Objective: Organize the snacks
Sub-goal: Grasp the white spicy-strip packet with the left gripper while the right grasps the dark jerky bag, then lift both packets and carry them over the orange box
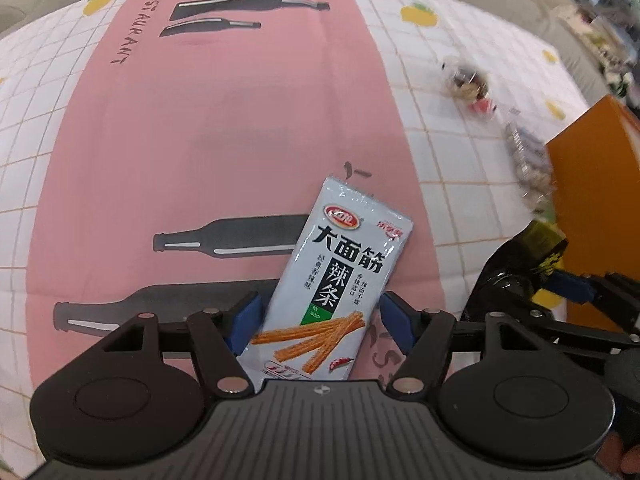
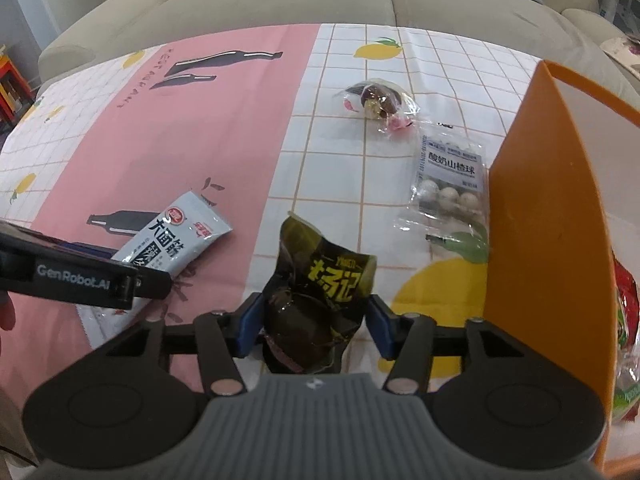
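A pale blue spicy-strip packet lies on the pink mat, skewed between the blue pads of my left gripper. The pads stand wide at its long edges, with bare mat showing beside the right pad, so this gripper is open around it. The right wrist view shows the same packet flat under the left gripper. My right gripper is shut on a crumpled dark packet with yellow lettering, whose top flap sticks up past the fingertips. That dark packet also appears at the right of the left wrist view.
An orange box stands at the right, with a red and green packet inside. A bag of white hawthorn balls lies beside it, and a clear bag of mixed sweets farther back. A beige sofa runs behind the table.
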The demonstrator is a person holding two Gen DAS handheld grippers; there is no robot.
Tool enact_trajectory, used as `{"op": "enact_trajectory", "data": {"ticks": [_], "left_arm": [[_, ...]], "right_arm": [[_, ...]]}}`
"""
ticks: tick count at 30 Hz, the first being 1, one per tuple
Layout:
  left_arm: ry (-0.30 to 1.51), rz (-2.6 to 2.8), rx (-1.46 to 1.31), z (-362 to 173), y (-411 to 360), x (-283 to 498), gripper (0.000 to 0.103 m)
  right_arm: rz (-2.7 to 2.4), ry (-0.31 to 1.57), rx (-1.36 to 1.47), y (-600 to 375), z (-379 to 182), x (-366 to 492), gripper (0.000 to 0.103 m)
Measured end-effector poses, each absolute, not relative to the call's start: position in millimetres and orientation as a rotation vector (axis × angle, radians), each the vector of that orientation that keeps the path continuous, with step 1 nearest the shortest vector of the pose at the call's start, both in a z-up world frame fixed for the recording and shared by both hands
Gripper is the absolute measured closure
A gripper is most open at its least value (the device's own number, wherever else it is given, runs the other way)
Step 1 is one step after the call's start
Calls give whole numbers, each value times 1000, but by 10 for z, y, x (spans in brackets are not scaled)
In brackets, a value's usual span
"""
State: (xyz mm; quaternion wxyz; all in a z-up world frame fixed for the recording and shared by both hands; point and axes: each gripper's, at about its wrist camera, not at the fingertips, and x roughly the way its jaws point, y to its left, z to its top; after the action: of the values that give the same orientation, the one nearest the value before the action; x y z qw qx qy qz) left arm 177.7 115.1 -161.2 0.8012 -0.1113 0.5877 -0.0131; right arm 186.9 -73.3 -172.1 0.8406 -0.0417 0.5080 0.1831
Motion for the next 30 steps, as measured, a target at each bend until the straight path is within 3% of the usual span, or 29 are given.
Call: {"op": "enact_trajectory", "data": {"ticks": [5, 13, 24, 28, 30], "left_arm": [[1166, -78, -211, -1522, 1219, 1688, 21], [1135, -203, 23, -1572, 965, 1714, 20], [1087, -171, 107, -1720, 833, 1664, 19], [1068, -158, 87, -1722, 819, 1644, 27], [1060, -155, 83, -1715, 803, 1628, 36]], "right_arm": [[387, 1045, -18, -788, -1660, 1838, 40], [332, 1035, 50, -830, -1696, 1860, 39], [305, 1066, 121, -846, -1872, 1805, 35], [312, 1030, 62, -784, -1887, 1747, 38], [316, 1015, 33, -753, -1891, 1706, 41]]}}
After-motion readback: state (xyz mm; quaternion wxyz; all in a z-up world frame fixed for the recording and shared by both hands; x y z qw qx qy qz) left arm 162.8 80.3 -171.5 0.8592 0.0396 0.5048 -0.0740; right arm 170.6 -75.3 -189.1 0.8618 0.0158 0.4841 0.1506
